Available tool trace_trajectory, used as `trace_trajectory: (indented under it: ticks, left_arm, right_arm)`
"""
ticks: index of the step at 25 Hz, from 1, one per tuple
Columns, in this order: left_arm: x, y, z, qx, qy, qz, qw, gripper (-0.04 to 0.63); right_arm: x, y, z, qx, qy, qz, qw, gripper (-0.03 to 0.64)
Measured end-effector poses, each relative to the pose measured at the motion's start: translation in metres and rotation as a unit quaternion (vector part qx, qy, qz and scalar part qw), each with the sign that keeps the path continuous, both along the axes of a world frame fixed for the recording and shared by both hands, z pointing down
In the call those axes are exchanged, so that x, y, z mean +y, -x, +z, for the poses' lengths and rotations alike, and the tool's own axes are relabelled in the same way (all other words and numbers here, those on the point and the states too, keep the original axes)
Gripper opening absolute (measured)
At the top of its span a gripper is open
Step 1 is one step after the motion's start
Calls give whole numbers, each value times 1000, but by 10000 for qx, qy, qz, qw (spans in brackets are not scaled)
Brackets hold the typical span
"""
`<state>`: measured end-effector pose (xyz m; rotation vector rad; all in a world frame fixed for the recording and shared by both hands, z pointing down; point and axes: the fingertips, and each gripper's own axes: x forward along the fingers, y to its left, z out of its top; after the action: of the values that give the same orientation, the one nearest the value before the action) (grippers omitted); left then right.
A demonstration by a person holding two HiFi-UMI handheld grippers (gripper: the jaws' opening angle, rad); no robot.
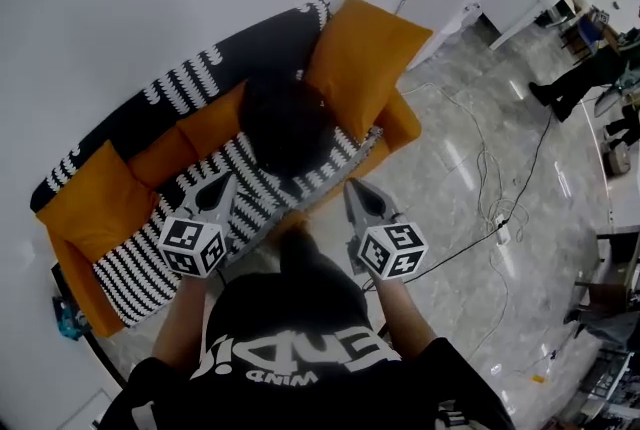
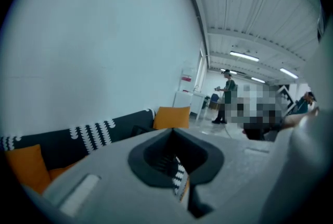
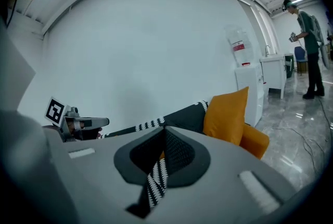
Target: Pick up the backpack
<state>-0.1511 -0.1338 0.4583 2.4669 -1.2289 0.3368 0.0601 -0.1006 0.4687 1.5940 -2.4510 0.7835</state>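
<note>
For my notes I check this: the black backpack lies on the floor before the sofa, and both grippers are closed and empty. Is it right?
Not quite. The head view shows the backpack lying on the sofa, not on the floor. The left gripper and the right gripper are indeed shut and empty.

**A:** Any print we can read down there?

**B:** One spot: the black shirt [image 1: 262,318], seen from above. Big white block letters [image 1: 330,350] run across it, upside down from here, and I can't spell them out with confidence. Just below sits a small white word [image 1: 290,377] that looks like "WIND".

**A:** And the cubes?

**B:** The cube [image 1: 192,246] on the left hand-held gripper [image 1: 220,186] and the other cube [image 1: 392,250] on the right hand-held gripper [image 1: 357,188] carry black-and-white square patterns only. No letters, no digits.

**A:** That white unit [image 3: 247,92] by the wall?

**B:** There's a red label [image 3: 238,46] above it, too small to read.
</note>
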Motion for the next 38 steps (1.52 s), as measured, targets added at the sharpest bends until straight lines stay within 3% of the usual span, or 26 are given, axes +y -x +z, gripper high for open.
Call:
trace_trajectory:
  ticks: [9, 17, 22, 25, 27, 33, 38]
  left_arm:
    - [-68, -35, -6, 92, 58, -344, 9993, 3]
    - [-96, -24, -2, -12, 180, -234, 9996, 5]
    - [-119, -26, 1, 140, 320, -63, 9994, 133]
    - [-134, -26, 4, 263, 347, 18, 9991, 273]
    - [-144, -24, 8, 289, 313, 24, 9991, 355]
    - [-168, -21, 26, 269, 494, 104, 9984, 396]
    - [-190, -22, 51, 504, 827, 83, 9953, 394]
  right_arm:
    - [-75, -13, 6, 7, 69, -532, 9986, 2]
    - [-107, -12, 9, -43, 92, -373, 9993, 15]
    - [-125, -16, 5, -165, 88, -172, 9997, 96]
    - [-137, -12, 1, -192, 14, -163, 9997, 282]
    - [-146, -8, 1, -133, -57, -177, 9997, 353]
    - [-167, 5, 21, -19, 164, -408, 9990, 364]
    - [-187, 14, 45, -20, 378, -540, 9978, 362]
